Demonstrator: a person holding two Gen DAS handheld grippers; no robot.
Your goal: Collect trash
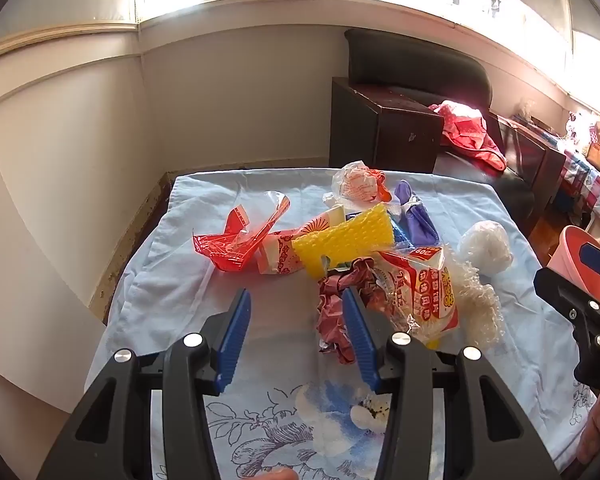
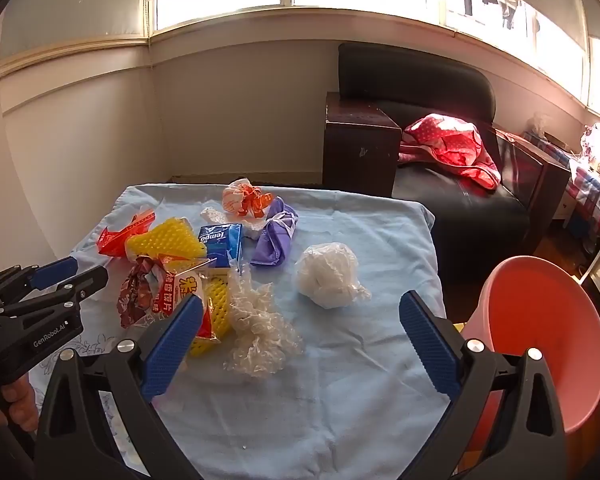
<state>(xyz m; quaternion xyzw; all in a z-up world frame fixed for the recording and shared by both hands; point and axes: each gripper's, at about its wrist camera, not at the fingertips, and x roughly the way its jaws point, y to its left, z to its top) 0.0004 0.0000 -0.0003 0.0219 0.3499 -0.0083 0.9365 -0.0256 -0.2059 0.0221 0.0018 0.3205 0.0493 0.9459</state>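
Collection barely begun: all the trash (image 2: 204, 268) lay heaped on the blue-clothed desk (image 2: 340, 360), the pink bin (image 2: 540, 340) at its right edge showed nothing inside, and the left hand-held gripper (image 1: 296, 316) and right hand-held gripper (image 2: 300, 320) hovered spread, empty.
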